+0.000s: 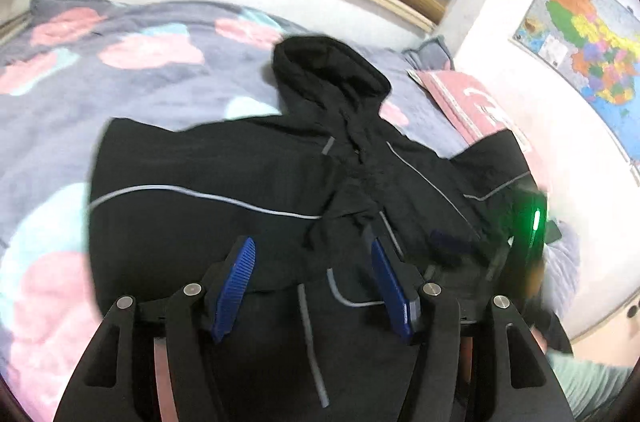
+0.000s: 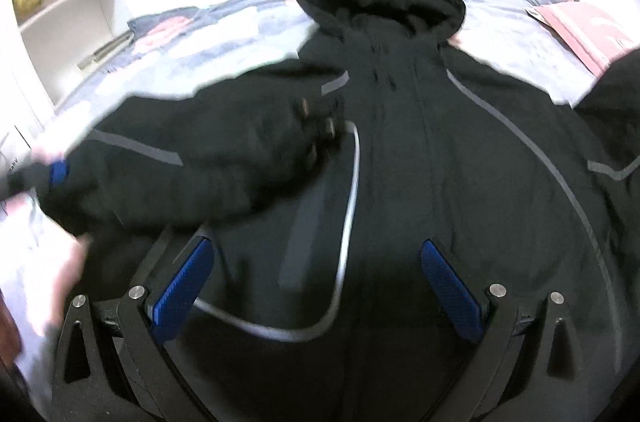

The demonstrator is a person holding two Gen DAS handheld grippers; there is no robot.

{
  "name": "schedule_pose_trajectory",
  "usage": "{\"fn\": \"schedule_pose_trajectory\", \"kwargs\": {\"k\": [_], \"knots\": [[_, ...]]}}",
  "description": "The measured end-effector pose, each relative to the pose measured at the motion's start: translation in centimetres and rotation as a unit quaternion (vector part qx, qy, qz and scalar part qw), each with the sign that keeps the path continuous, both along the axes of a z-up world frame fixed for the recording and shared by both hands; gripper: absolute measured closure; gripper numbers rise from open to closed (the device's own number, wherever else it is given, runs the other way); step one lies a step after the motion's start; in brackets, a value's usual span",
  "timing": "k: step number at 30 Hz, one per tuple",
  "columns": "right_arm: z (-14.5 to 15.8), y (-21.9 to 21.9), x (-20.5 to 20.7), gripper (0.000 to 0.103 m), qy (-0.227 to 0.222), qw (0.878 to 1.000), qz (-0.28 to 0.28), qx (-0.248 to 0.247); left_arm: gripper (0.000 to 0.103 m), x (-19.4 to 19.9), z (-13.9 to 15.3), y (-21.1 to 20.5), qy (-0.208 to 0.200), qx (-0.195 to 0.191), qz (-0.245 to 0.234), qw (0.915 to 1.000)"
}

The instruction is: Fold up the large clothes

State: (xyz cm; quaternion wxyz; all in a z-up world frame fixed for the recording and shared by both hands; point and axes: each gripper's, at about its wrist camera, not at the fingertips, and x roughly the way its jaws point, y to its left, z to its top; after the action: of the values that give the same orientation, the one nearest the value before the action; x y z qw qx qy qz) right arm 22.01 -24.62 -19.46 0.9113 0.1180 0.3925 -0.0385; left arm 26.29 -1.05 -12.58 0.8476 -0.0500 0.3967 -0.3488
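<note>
On the bed, below the headboard | black jacket lies face up, hood toward headboard, one sleeve folded across its chest | our left gripper released, empty | right gripper released, hovering over jacket, likely for next fold.

Black jacket with grey piping; grey-blue bedspread with pink blotches.

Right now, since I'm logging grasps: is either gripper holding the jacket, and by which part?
Neither. The left gripper and right gripper both stand open above the jacket, nothing between their pads.
</note>
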Motion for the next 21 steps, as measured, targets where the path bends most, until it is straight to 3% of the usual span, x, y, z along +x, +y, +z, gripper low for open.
{"fn": "schedule_pose_trajectory", "kwargs": {"k": [3, 6, 8, 10, 12, 15, 21], "knots": [[2.0, -0.1, 2.9, 0.0, 0.002, 0.999, 0.023, 0.022, 0.041, -0.4, 0.4, 1.9, -0.019, 0.006, 0.028, 0.9994], [1.5, -0.3, 6.9, 0.001, 0.051, 0.998, 0.014, 0.025, 0.041, -0.7, 0.3, 3.4, -0.023, 0.014, 0.044, 0.9987], [0.0, -0.6, 9.0, 0.014, 0.088, 0.995, 0.002, 0.042, 0.041, -0.7, 0.1, 4.3, -0.023, 0.017, 0.05, 0.9983], [-1.6, -0.3, 10.4, 0.046, 0.108, 0.989, 0.037, 0.094, 0.041, -0.6, -0.1, 5.1, -0.022, 0.029, 0.063, 0.9973], [-1.3, 0.8, 10.4, 0.053, 0.096, 0.992, 0.048, 0.067, 0.041, -0.2, -0.4, 5.7, -0.021, 0.051, 0.086, 0.9947], [0.6, 1.9, 9.2, 0.066, 0.063, 0.996, 0.059, 0.02, 0.041, 0.1, -0.1, 6.7, -0.021, 0.056, 0.111, 0.992], [6.0, -1.6, 5.7, 0.069, 0.002, 0.999, 0.037, 0.007, 0.041, 0.7, 2.3, 5.6, -0.037, 0.047, 0.134, 0.9892]]}}
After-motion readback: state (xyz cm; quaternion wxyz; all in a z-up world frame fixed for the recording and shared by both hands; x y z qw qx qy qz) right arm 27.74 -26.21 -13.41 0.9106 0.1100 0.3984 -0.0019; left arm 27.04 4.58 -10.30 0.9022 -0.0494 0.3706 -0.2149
